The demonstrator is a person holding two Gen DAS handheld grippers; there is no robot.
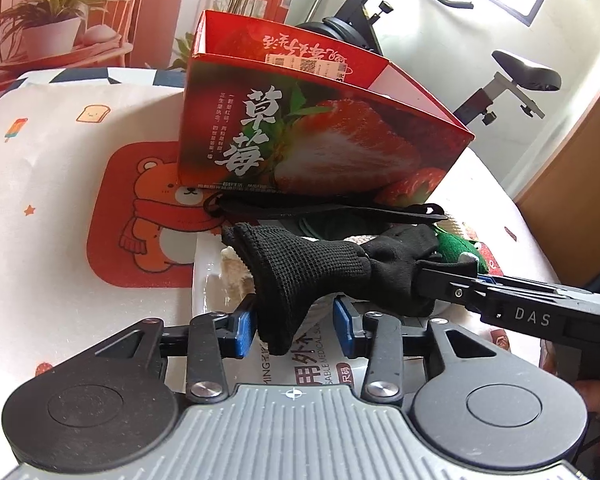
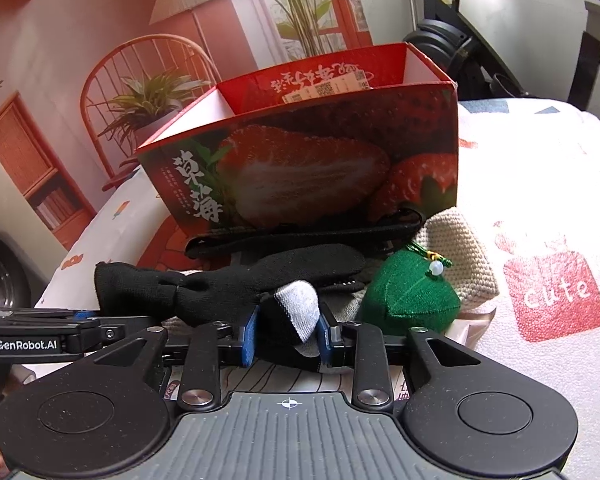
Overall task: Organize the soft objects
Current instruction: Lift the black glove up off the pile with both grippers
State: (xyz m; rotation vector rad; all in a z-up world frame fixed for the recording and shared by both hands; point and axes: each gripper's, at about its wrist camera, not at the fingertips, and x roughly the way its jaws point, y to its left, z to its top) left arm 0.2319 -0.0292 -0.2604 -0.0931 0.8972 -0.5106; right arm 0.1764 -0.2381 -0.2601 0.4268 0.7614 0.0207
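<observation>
A black knit sock (image 1: pixel 300 264) with a grey toe (image 2: pixel 300 308) stretches across a pile of soft things in front of the red strawberry box (image 1: pixel 320 140). Its cuff hangs between the blue pads of my left gripper (image 1: pixel 293 328), touching the left pad with a gap on the right, so the jaws stand open. My right gripper (image 2: pixel 287 336) has both pads against the toe end and is shut on it. In the left wrist view a right finger (image 1: pixel 444 284) reaches into the sock from the right.
A green plush (image 2: pixel 408 300), a beige knit piece (image 2: pixel 456 256) and a black strap (image 2: pixel 300 240) lie by the box (image 2: pixel 308 168). A white tray (image 1: pixel 208 276) and a printed packet (image 1: pixel 320 376) lie underneath. An exercise bike stands behind the patterned tablecloth (image 2: pixel 540 184).
</observation>
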